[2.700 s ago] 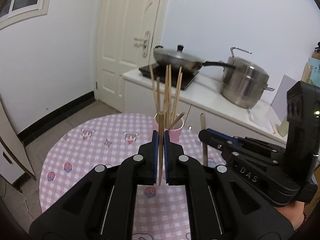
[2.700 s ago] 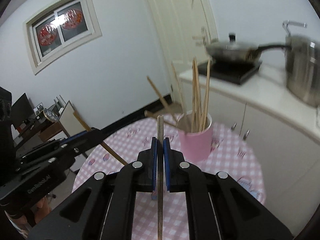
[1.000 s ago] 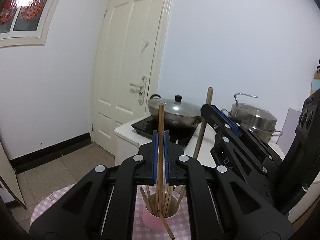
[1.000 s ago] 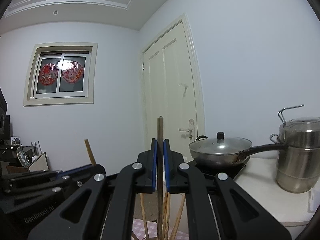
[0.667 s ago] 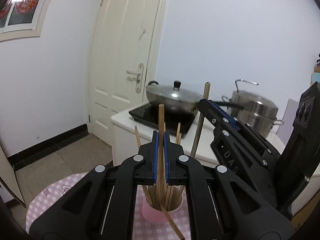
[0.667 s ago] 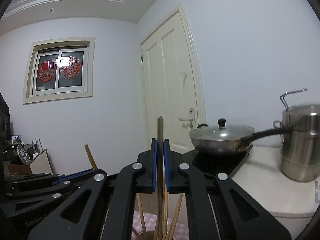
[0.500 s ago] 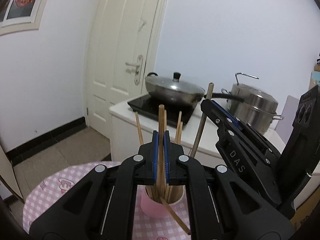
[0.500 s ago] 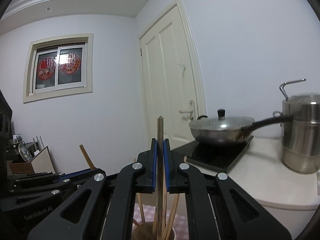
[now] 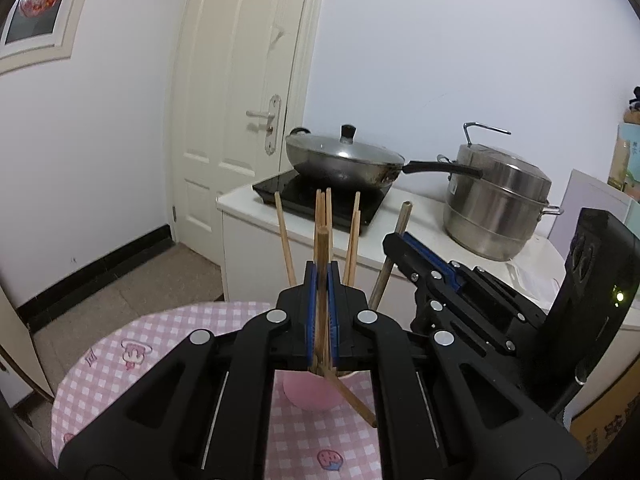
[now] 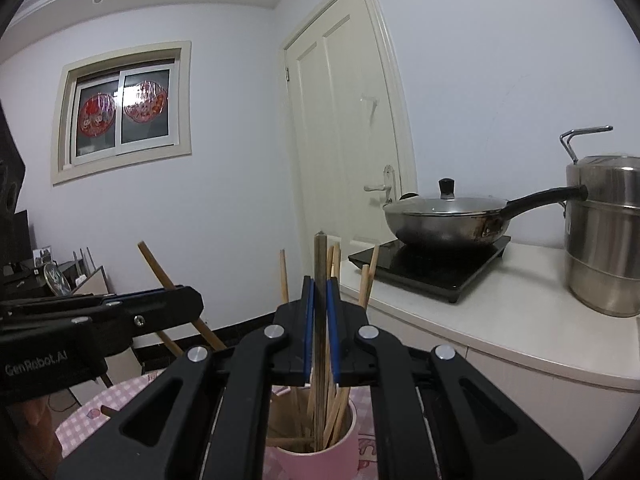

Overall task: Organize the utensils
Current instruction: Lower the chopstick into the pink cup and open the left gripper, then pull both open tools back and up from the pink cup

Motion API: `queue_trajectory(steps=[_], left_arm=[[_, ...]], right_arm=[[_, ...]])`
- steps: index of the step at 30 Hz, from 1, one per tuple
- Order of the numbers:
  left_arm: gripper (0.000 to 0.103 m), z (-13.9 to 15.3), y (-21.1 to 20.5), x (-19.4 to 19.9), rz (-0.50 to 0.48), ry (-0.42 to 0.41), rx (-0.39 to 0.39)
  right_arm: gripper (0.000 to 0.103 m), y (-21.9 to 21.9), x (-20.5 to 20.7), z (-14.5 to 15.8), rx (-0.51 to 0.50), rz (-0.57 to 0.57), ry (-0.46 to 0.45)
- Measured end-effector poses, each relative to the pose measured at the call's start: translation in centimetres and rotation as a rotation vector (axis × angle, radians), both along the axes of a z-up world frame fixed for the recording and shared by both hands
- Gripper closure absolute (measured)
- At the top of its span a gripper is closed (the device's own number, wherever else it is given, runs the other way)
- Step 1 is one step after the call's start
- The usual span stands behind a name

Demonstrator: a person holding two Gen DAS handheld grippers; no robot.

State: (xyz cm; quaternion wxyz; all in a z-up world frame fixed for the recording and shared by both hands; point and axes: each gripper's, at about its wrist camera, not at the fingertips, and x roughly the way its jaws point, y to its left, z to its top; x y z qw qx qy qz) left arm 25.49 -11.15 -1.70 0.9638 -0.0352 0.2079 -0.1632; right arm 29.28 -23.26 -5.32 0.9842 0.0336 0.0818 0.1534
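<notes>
Both tools have dropped lower over the pink plastic cup (image 10: 316, 454) on the checked worktop (image 9: 120, 368). Left tool (image 9: 321, 312) and right tool (image 10: 320, 330) each pinch one wooden chopstick (image 10: 319, 280), tips entering the cup. Next: release both.

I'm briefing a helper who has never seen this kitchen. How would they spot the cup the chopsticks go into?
Find the round table with the pink checked cloth, in front of the white counter carrying the wok and steel pot. The pink cup stands on that cloth below both grippers. It is the only container on the table, and wooden chopsticks bristle out of its top.
</notes>
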Motion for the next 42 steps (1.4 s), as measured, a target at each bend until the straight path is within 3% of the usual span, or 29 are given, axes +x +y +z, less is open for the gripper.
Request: queue_trajectory(steps=[8, 28, 30, 31, 32, 34, 35, 42], left_arm=[[0.097, -1.4, -0.2, 0.8, 0.010, 0.097, 0.034], [0.096, -1.0, -0.1, 0.0, 0.004, 0.132, 0.037], [0.096, -0.7, 0.0, -0.4, 0.009, 0.126, 0.040], [0.094, -0.6, 0.0, -0.6, 0.010, 0.123, 0.042], [0.076, -0.5, 0.1, -0.8, 0.013, 0.119, 0.043], [0.047, -0.1, 0.6, -1.5, 0.051, 0.088, 0.030], [0.043, 0.1, 0.8, -1.8, 0.046, 0.078, 0.018], [0.043, 1.2, 1.1, -3.7, 0.061, 0.047, 0.029]], right_arm=[[0.098, 0.2, -0.4, 0.2, -0.007, 0.008, 0.011], [0.096, -0.5, -1.1, 0.7, 0.031, 0.013, 0.060], [0.089, -0.5, -1.3, 0.7, 0.037, 0.014, 0.065], [0.086, -0.5, -1.4, 0.7, 0.039, 0.014, 0.067], [0.081, -0.6, -1.6, 0.8, 0.040, 0.014, 0.069], [0.078, -0.6, -2.0, 0.9, 0.042, 0.006, 0.067], [0.078, -0.8, -2.1, 1.0, 0.050, 0.011, 0.069], [0.075, -0.8, -3.8, 1.9, 0.048, 0.015, 0.060]])
